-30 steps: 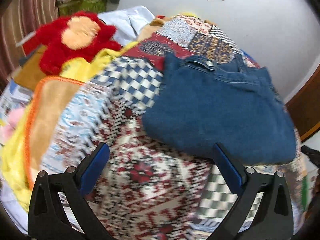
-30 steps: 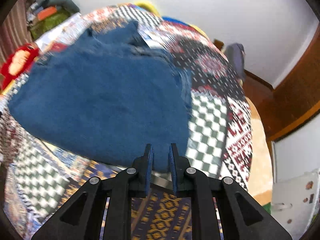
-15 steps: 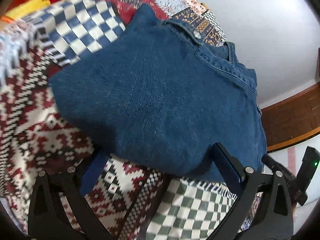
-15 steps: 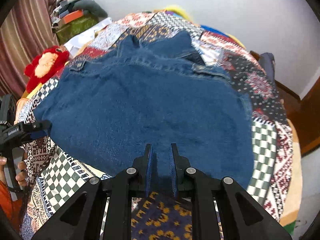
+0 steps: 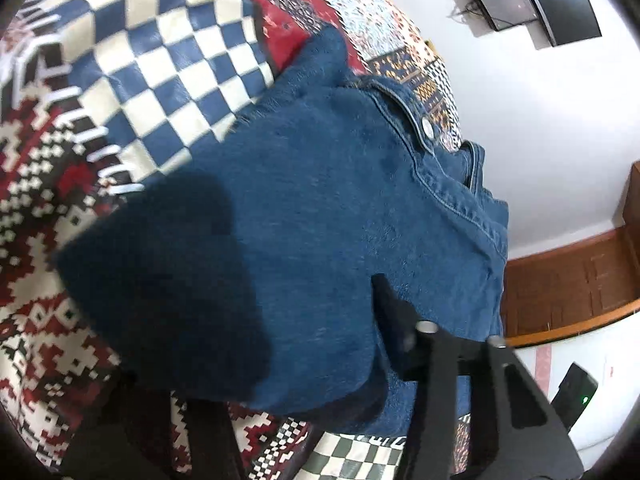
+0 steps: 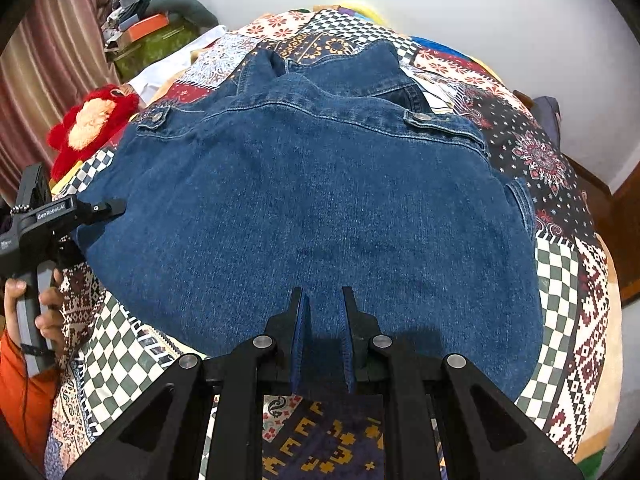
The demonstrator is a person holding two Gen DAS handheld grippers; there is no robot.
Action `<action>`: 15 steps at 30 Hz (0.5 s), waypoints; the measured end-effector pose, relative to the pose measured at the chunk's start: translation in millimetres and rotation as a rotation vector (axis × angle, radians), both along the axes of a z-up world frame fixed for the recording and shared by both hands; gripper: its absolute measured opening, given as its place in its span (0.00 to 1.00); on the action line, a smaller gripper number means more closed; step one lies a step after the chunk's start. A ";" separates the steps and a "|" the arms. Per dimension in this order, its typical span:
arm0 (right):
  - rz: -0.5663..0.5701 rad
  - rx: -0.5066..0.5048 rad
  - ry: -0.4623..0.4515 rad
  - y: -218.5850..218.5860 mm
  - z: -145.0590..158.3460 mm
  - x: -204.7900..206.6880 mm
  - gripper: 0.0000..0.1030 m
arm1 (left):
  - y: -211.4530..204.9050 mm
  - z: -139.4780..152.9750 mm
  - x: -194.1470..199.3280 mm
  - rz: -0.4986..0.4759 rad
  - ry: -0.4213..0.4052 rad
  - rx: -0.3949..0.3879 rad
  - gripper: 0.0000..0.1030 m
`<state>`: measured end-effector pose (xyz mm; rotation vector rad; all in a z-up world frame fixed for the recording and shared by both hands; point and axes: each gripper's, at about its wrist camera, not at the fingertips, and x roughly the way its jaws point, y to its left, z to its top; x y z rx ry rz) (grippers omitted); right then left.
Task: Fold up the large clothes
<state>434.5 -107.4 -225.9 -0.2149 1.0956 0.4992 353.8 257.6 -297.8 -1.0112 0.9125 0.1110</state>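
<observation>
Two grippers are on the denim jacket point(image 6: 312, 200), which lies spread flat, back up, on the patchwork quilt point(image 6: 560, 280) of the bed. My right gripper point(image 6: 322, 332) is clenched on the near hem at mid-width. My left gripper point(image 6: 100, 208) sits at the jacket's left edge, jaws closing with denim between them; pads not yet clearly pressing. Step in hand, I judge: taking hold for the first fold. Next move calls for a firm left pinch, then lifting both holds together. Both grippers tilt steeply down toward the bed; a hand point(image 6: 24, 300) grips the left handle.
</observation>
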 end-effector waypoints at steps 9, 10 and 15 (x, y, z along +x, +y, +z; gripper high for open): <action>0.047 0.001 0.014 6.4 22.1 -22.9 0.11 | -21.3 79.4 -6.4 -0.023 -0.102 0.238 0.26; 0.058 -0.007 0.003 9.1 26.6 -27.3 0.11 | -23.6 91.4 -8.0 -0.024 -0.124 0.259 0.26; 0.097 -0.001 -0.026 24.9 48.4 -41.4 0.11 | -37.1 151.5 -28.1 -0.015 -0.236 0.395 0.26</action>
